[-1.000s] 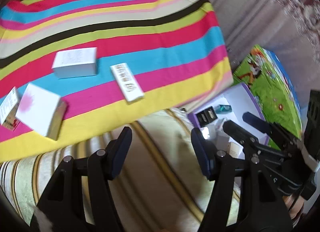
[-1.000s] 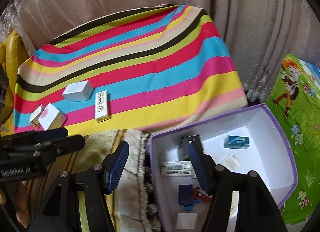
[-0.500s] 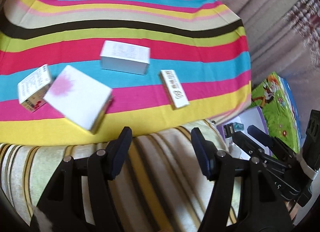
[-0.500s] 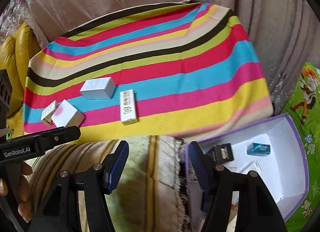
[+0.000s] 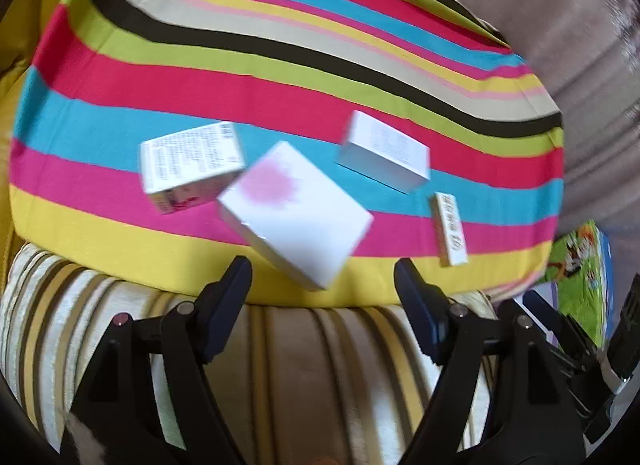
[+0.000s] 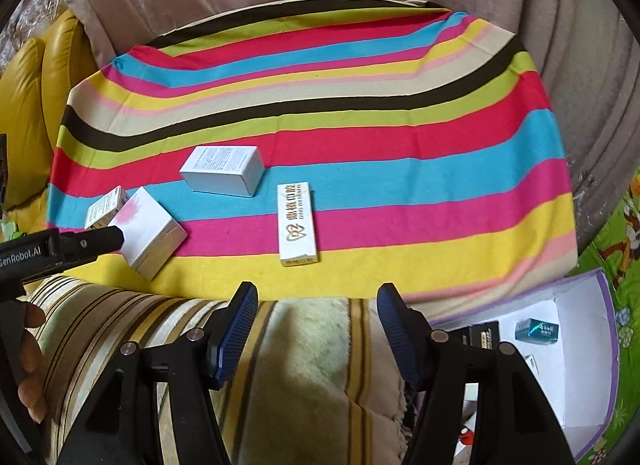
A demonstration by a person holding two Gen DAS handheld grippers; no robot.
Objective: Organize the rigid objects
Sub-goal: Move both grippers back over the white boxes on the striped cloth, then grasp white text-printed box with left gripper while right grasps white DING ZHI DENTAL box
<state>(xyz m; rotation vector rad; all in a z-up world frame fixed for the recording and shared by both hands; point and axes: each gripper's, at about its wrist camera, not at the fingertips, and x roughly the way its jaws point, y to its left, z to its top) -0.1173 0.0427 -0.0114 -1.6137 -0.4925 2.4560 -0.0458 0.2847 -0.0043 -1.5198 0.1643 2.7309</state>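
Left gripper (image 5: pixel 322 293): jaws opening, nothing between them; pads hang over the striped cushion (image 5: pixel 304 377), just short of the near edge of the striped cloth (image 5: pixel 280 77). Directly ahead of the pads, the white box w/ pink blotch (image 5: pixel 296 211) lies on the yellow and pink bands, one corner toward the jaws. Left of it, touching or nearly so, a small printed box (image 5: pixel 188 161); which of the two cannot be told through the blur. Beyond and to the right, apart, a plain white box (image 5: pixel 384 151) on the blue band. Further right, a narrow white box (image 5: pixel 450 229) w/ printed lettering, lying flat.

Right gripper (image 6: pixel 312 313): jaws spread, empty, blue ribbed pads over the same cushion at the cloth's near edge. Narrow white box lies just ahead of the gap, lengthwise, across the blue, pink and yellow bands. Plain white box sits up-left of it, apart. At far left the left gripper's black finger reaches the blotched box's near-left corner; contact cannot be told. A hand (image 6: pixel 30 361) shows at the left edge. Lower right: purple-rimmed bin (image 6: pixel 608 305) on the floor beside a green play mat (image 6: pixel 624 233), w/ a teal packet (image 6: pixel 536 331) and a black box (image 6: pixel 482 335) inside.
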